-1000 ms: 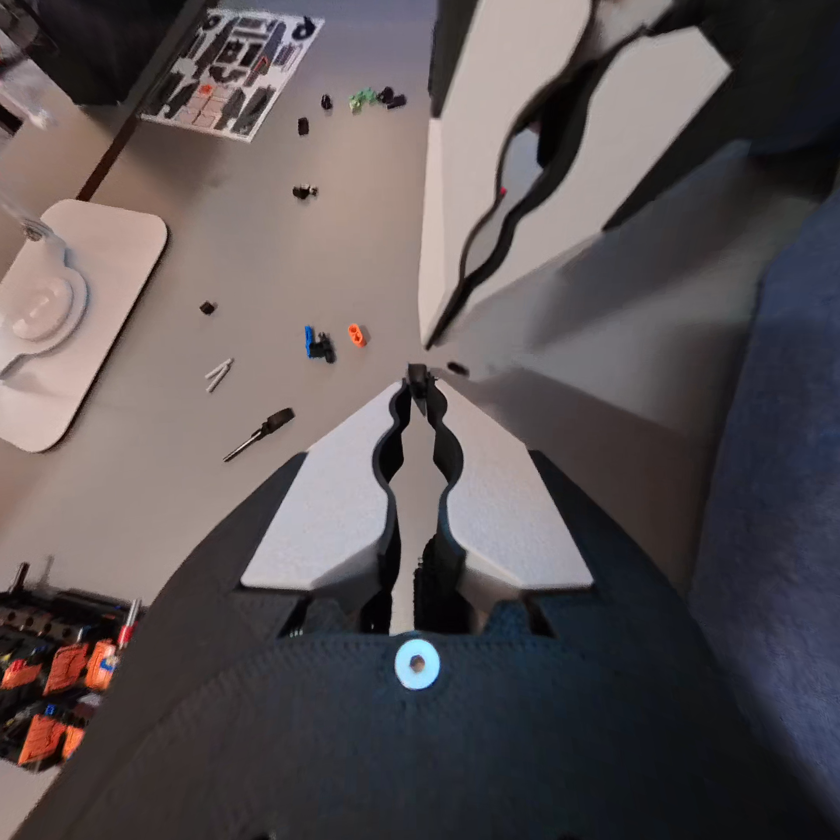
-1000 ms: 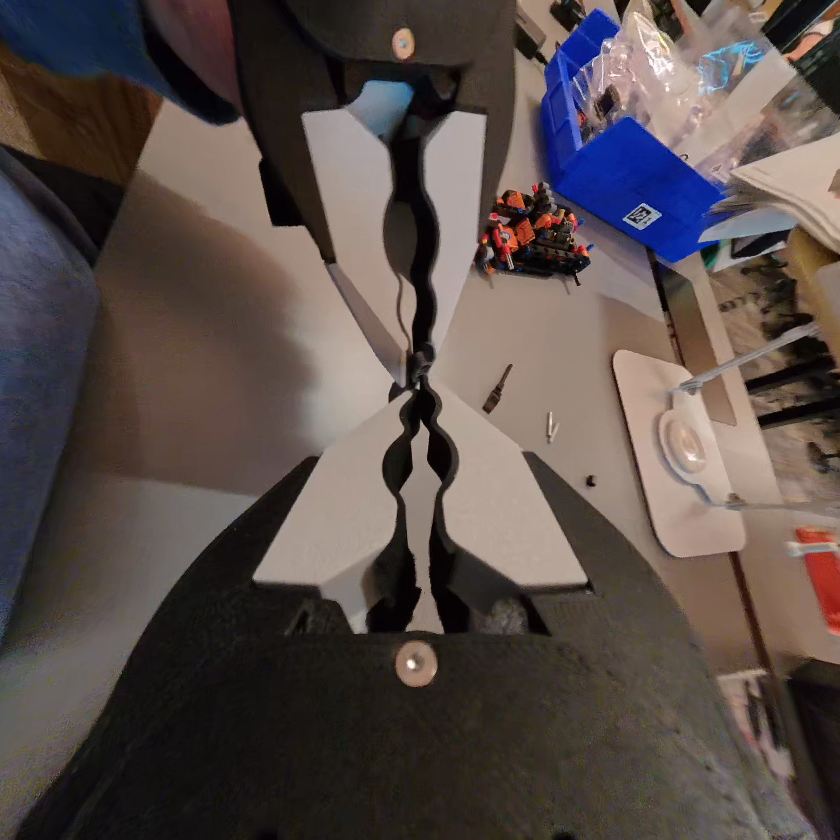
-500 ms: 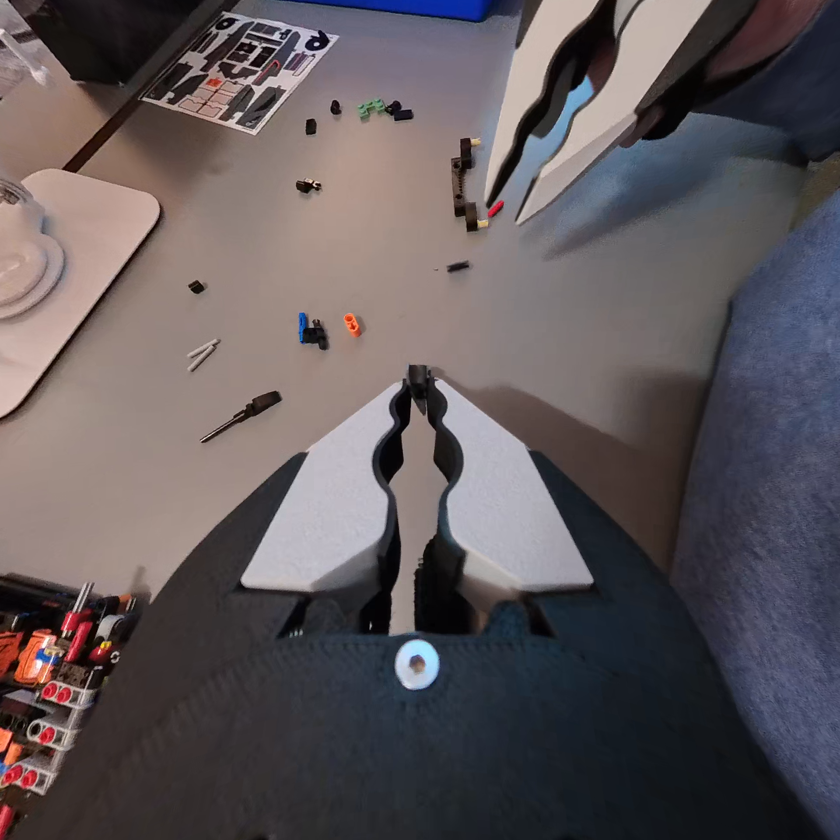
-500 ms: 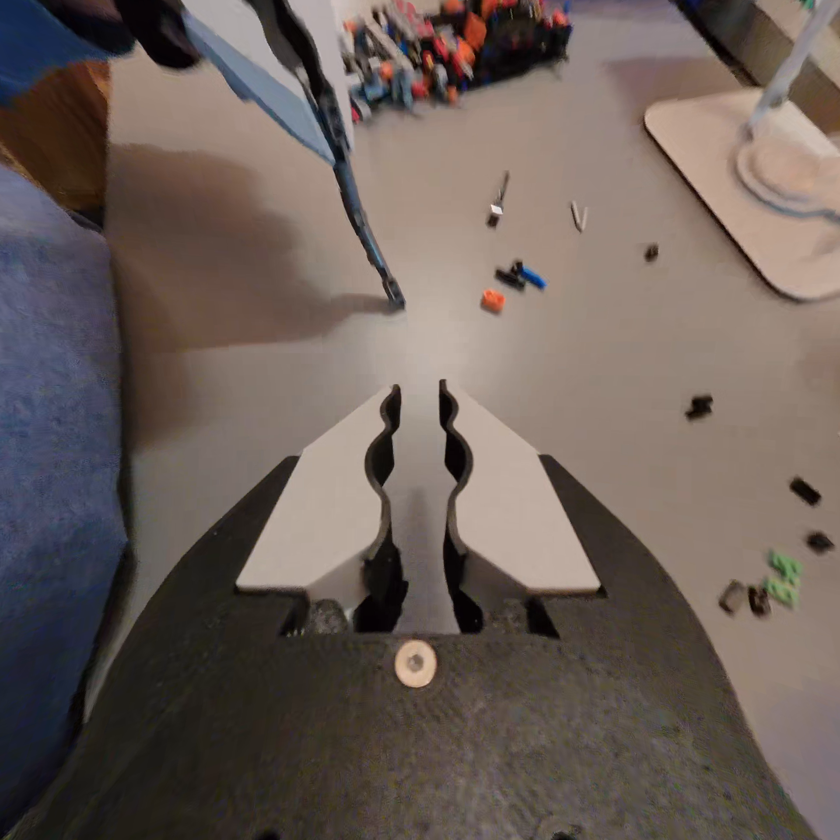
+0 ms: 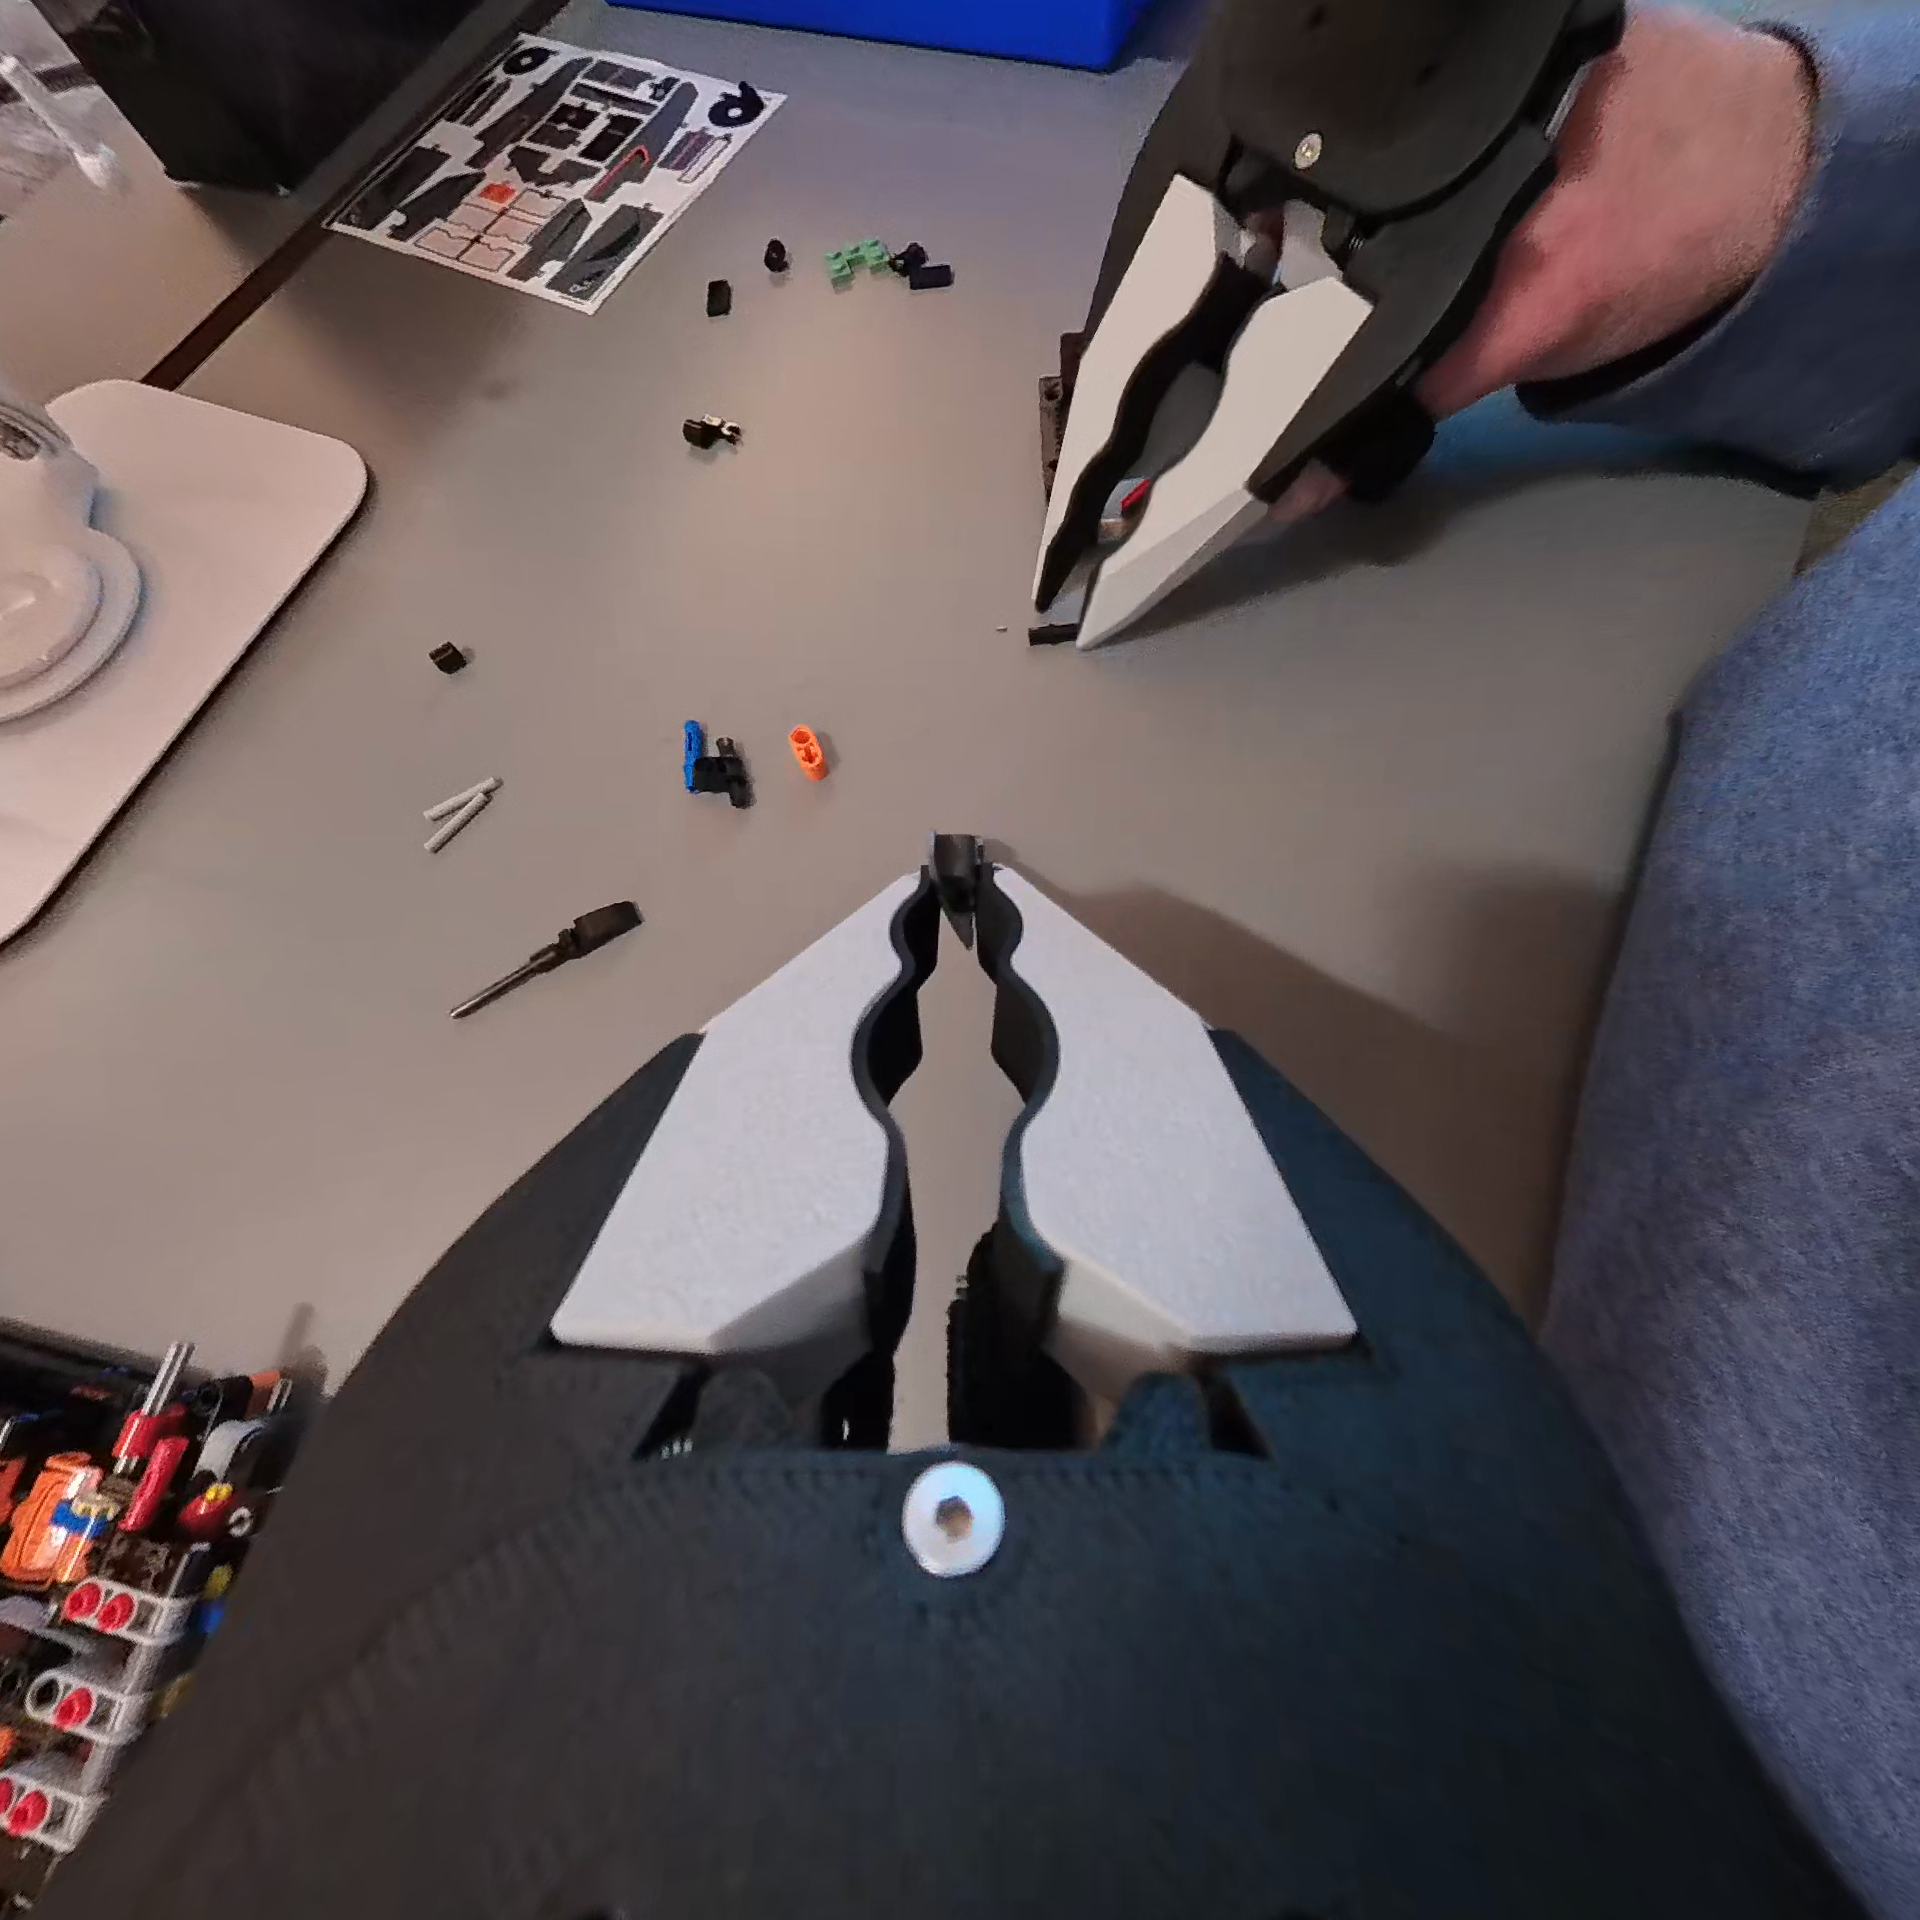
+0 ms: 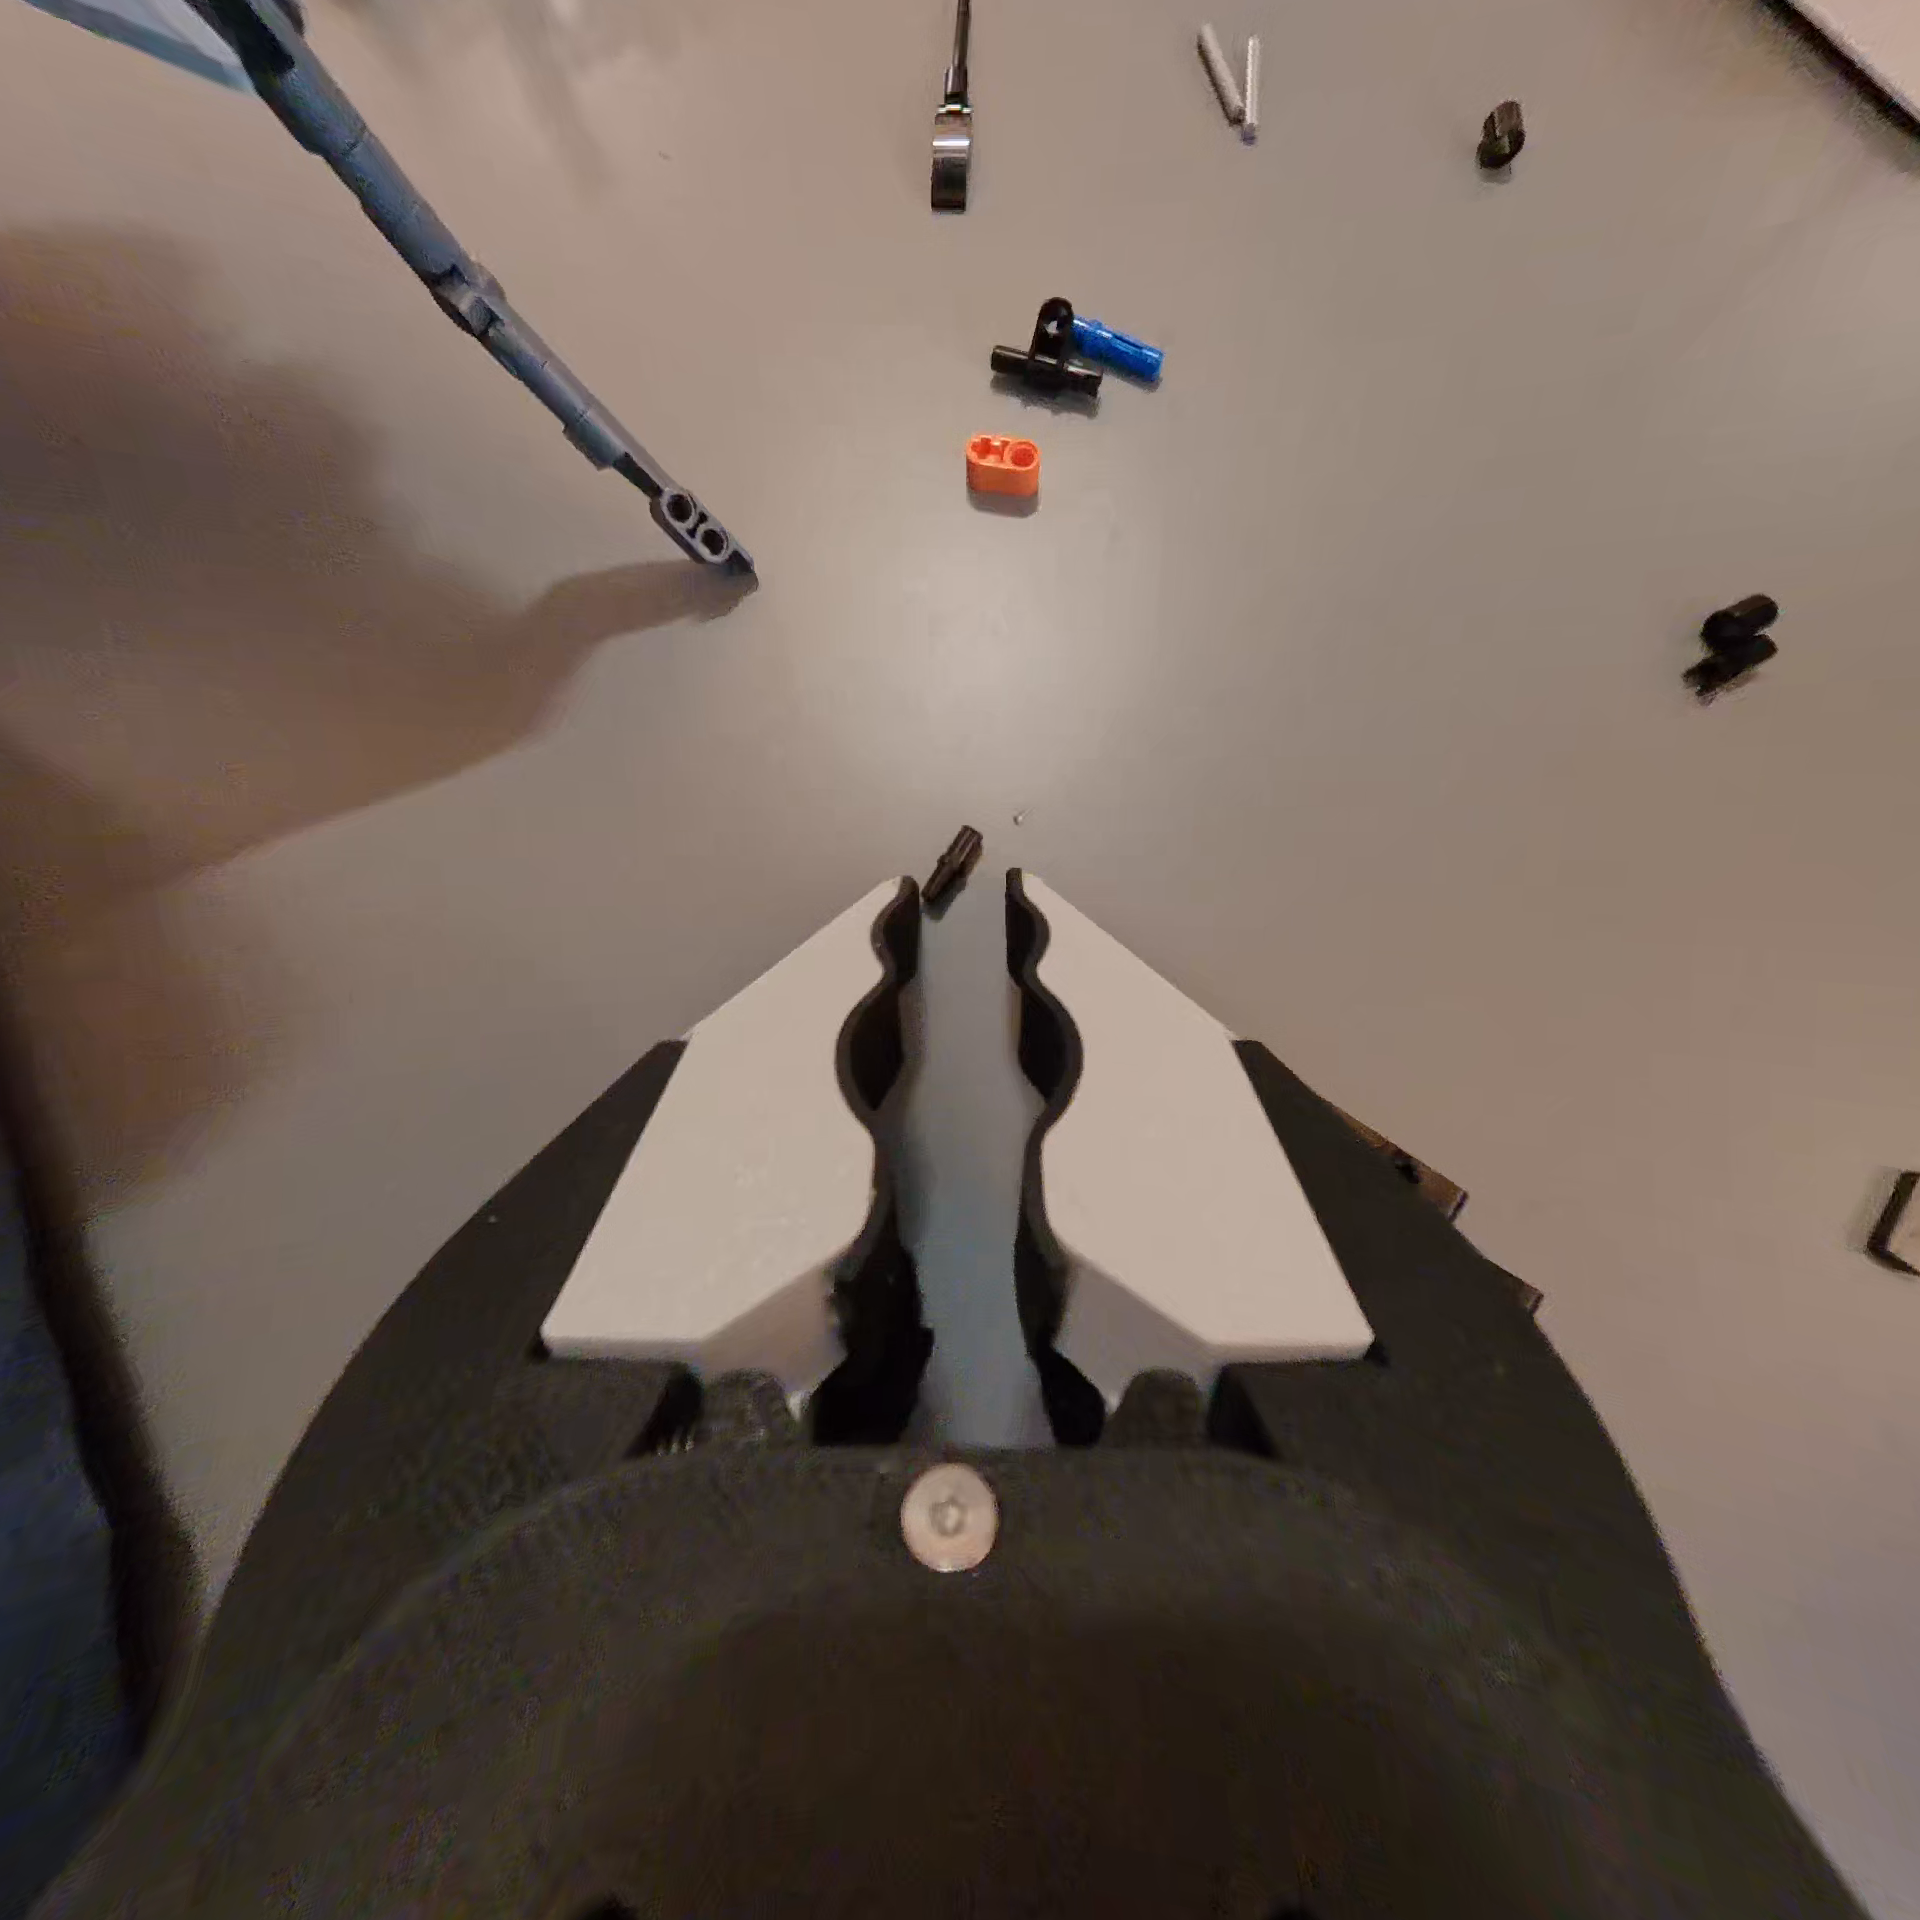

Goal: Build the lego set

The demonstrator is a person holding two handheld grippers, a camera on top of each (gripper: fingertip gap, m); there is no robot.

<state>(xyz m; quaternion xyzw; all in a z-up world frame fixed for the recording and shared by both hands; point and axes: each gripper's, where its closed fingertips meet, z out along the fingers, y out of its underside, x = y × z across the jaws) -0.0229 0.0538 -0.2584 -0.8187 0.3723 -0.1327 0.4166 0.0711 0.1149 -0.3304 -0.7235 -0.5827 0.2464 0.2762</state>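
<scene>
My left gripper [image 5: 958,883] is shut on a long dark grey beam [image 6: 499,332]. In its own view only the beam's end [image 5: 954,868] shows at the tips. In the right wrist view the beam slants down from the top left, its end just above the table. My right gripper [image 6: 963,883] is open and empty, low over the grey table [image 6: 1351,831]. A small black pin [image 6: 953,860] lies on the table at its left fingertip. In the left wrist view the right gripper [image 5: 1062,623] stands at the far right with the pin [image 5: 1047,634] at its tips.
An orange connector [image 6: 1003,473], a blue pin with a black connector [image 6: 1075,353], two grey axles [image 5: 460,814] and a black shaft [image 5: 551,956] lie loose. A sticker sheet [image 5: 561,166] lies at the back, the part-built model [image 5: 104,1507] at the lower left, a white pad [image 5: 208,540] on the left. One gripper's finger ends stand about 15 cm off the other's. From the right gripper's tips to the orange connector [image 6: 1003,473] is close to 8 cm.
My right gripper has let go at the beam's end, opened, drawn away and come down to the black pin on the table. My left gripper still holds the beam.
</scene>
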